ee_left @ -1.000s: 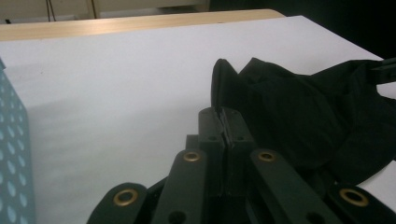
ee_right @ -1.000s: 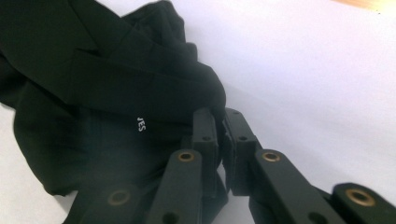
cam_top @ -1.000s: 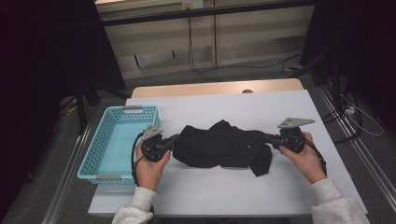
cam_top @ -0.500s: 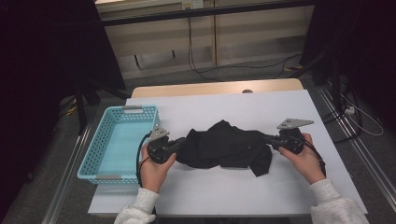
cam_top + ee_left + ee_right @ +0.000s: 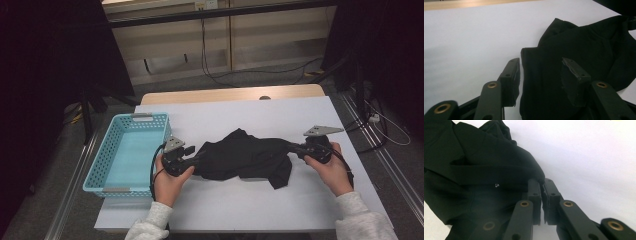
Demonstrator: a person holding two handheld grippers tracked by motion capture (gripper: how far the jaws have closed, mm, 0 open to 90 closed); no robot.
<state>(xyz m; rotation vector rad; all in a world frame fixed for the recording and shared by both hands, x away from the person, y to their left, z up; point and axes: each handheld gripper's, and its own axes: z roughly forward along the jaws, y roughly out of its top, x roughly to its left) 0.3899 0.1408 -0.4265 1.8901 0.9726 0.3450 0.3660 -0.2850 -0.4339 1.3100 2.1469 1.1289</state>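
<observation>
between the left claw [image 5: 539, 75] jaws, just opening to let go, the black cloth [image 5: 245, 157] is lying loose; the right claw [image 5: 543, 200] is pinching its other end to keep it stretched.

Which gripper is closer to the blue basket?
Left. The left gripper sits right beside the blue basket; the right gripper is far across the black cloth, pinching its other end.

In the high view the left gripper [image 5: 196, 159] and right gripper [image 5: 295, 148] are too small to tell how their fingers stand. In the left gripper view the cloth [image 5: 579, 50] runs off the right and bottom edges, hiding the tabletop [image 5: 469, 37] beneath. In the right gripper view the cloth [image 5: 474, 165] is cut off left and top; whether an edge lies between the pressed-together fingers [image 5: 534, 195] is unclear.
</observation>
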